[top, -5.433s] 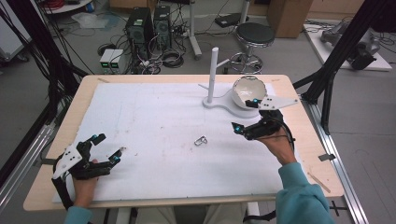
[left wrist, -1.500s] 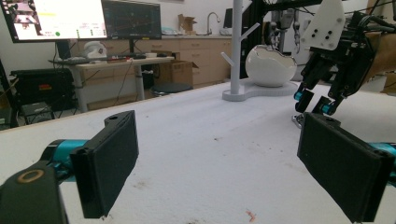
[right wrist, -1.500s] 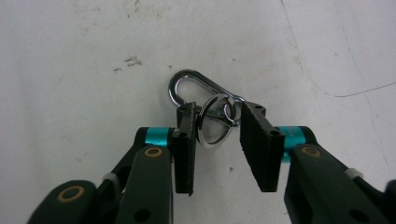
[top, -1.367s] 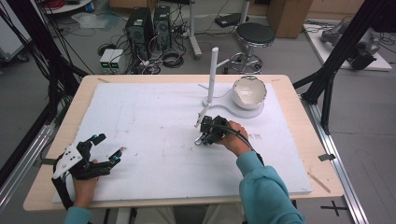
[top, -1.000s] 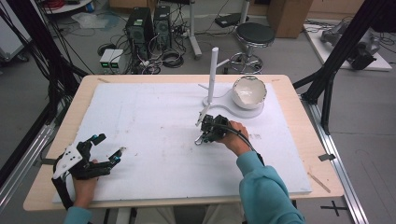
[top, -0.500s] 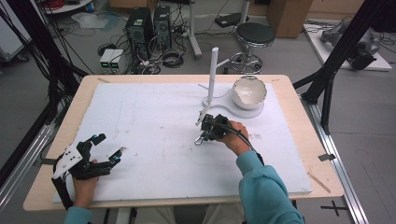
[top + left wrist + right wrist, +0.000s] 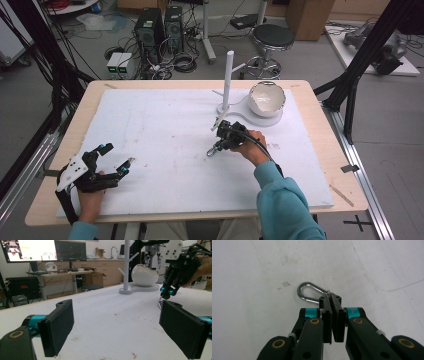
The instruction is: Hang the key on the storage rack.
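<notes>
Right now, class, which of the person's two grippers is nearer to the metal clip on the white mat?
Right. The right gripper is shut on the metal clip mid-table, while the left gripper rests open near the table's front left corner, far from it.

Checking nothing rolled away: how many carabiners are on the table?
1. The carabiner lies on the white mat near the table's middle, one end pinched in the right claw, in front of the white stand. No other is visible.

table [image 7: 320, 112] | white mat [image 7: 165, 130] | stool [image 7: 272, 37] | monitors [image 7: 37, 250]
</notes>
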Tool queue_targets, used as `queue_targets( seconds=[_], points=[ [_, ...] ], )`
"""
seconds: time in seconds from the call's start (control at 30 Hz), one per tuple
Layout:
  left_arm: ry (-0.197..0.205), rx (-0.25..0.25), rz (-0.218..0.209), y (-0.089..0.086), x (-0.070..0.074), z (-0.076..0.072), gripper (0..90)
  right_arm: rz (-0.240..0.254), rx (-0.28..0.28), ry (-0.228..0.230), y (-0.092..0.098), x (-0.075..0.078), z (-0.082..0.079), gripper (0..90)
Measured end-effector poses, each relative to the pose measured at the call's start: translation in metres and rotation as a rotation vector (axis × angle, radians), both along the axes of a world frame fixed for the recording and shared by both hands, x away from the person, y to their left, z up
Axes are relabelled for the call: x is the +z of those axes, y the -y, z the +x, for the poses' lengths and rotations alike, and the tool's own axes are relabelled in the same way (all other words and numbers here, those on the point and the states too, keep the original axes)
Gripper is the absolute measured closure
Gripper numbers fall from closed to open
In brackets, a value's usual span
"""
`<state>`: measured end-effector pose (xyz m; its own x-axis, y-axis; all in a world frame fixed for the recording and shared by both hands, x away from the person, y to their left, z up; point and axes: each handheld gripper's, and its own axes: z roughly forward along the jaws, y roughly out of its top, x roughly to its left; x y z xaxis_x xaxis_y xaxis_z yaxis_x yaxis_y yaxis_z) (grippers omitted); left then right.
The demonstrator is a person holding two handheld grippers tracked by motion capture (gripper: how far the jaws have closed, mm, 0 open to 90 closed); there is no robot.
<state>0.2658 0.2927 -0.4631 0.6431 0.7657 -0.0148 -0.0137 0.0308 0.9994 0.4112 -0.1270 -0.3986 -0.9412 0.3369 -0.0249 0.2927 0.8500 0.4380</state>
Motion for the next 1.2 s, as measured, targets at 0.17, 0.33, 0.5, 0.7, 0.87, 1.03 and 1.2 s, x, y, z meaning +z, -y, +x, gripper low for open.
queue_targets(
  seconds=[0.17, 0.33, 0.5, 0.7, 0.87, 1.03, 1.2],
  points=[
    [0.0, 0.0, 0.0, 0.0, 0.0, 0.0, 12.9, 0.103, -0.014, -0.028, 0.01, 0.009, 0.002, 89.0],
    [0.002, -0.001, 0.002, 0.0, 0.0, 0.0, 12.9, 0.229, -0.044, -0.019, 0.027, 0.026, 0.005, 89.0],
    [0.0, 0.0, 0.0, 0.0, 0.0, 0.0, 12.9, 0.332, -0.086, -0.008, 0.042, 0.043, 0.009, 88.9],
    [0.0, -0.002, 0.005, 0.0, 0.0, 0.0, 12.9, 0.376, -0.103, 0.034, 0.055, 0.07, 0.013, 88.9],
    [0.001, -0.003, 0.004, 0.0, 0.0, 0.0, 13.0, 0.388, -0.116, 0.064, 0.062, 0.089, 0.018, 88.9],
    [0.003, -0.002, 0.005, 0.0, 0.0, 0.0, 13.0, 0.391, -0.12, 0.106, 0.067, 0.112, 0.028, 88.9],
    [0.003, 0.0, 0.001, 0.0, 0.0, 0.0, 12.9, 0.39, -0.128, 0.134, 0.068, 0.132, 0.041, 88.9]
  ],
)
